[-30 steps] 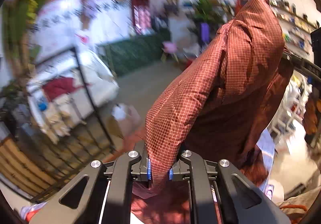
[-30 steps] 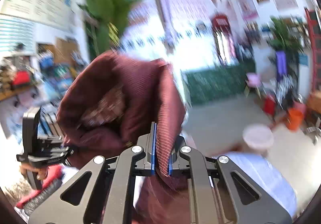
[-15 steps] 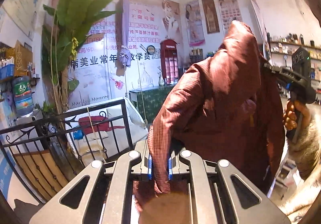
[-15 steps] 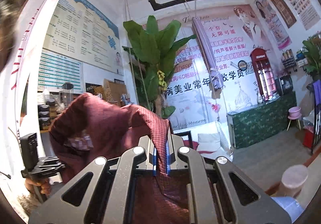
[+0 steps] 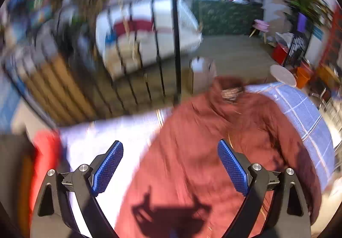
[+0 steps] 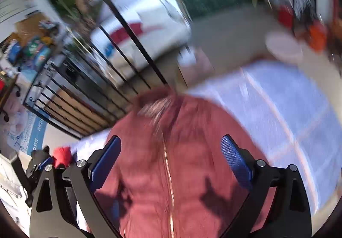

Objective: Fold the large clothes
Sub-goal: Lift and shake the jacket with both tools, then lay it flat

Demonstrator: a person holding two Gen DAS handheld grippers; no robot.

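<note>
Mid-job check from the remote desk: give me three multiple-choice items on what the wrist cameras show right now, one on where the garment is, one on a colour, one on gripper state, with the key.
1. Where is the red-brown garment?
A. Hanging on the black railing
B. Spread on the blue-and-white checked cover
C. Clamped in the air between both grippers

2. What colour are the pads on the gripper fingers?
A. Blue
B. Yellow
C. White

3. How does the left gripper stand?
A. Shut on the garment
B. Shut on nothing
C. Open, holding nothing

Key: 1 B, both wrist views show the garment lying flat on the checked cover below the fingers. 2 A, the textured pads are blue on the left gripper and on the right gripper alike. 3 C, the fingers are spread wide with no fabric between them.
</note>
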